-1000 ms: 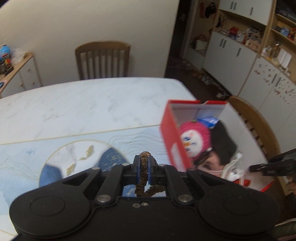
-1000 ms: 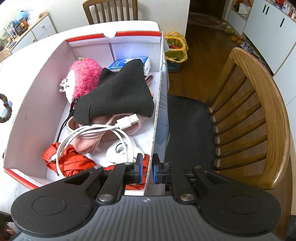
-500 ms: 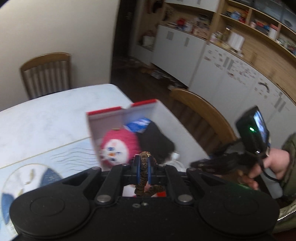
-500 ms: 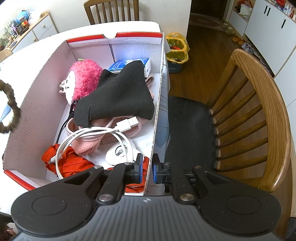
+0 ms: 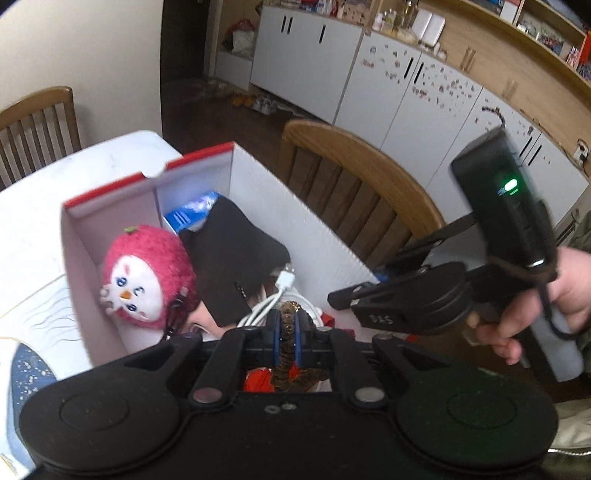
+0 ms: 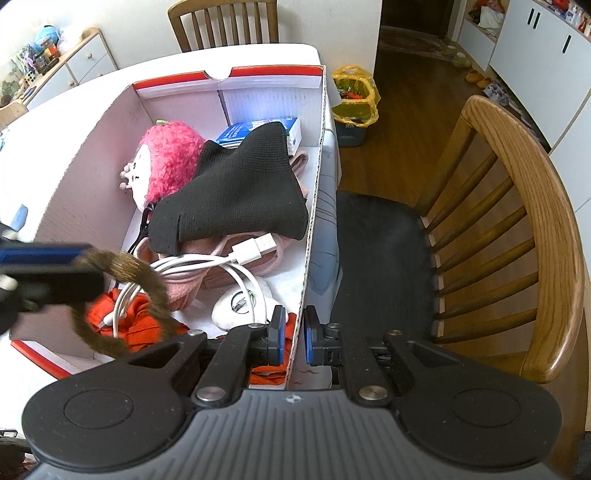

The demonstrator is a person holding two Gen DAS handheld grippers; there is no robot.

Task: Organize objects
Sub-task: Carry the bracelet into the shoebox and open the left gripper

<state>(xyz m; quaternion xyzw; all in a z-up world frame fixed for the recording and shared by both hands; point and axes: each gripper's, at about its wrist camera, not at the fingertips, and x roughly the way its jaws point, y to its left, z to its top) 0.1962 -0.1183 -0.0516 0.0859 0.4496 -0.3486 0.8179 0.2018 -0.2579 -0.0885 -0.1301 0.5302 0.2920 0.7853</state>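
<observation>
My left gripper [image 5: 286,332] is shut on a brown hair tie [image 5: 284,354] and holds it over the near end of the red and white box [image 5: 295,218]. The hair tie [image 6: 147,284] hangs above the orange cloth [image 6: 136,325] in the right wrist view. My right gripper [image 6: 293,334] is shut on the box's right wall [image 6: 314,206], one pad on each side. The box holds a pink plush toy [image 6: 166,158], a black cloth [image 6: 236,192], a white cable [image 6: 221,262] and a blue box [image 6: 258,129].
The box stands on a white table [image 6: 92,92] at its right edge. A wooden chair [image 6: 517,240] stands close to the right of the box. Another chair [image 6: 221,18] is at the table's far side. A yellow bag [image 6: 354,96] sits on the floor.
My left gripper has swung right with the hair tie, from beside the box to over its near end. My right gripper has kept its hold on the box wall.
</observation>
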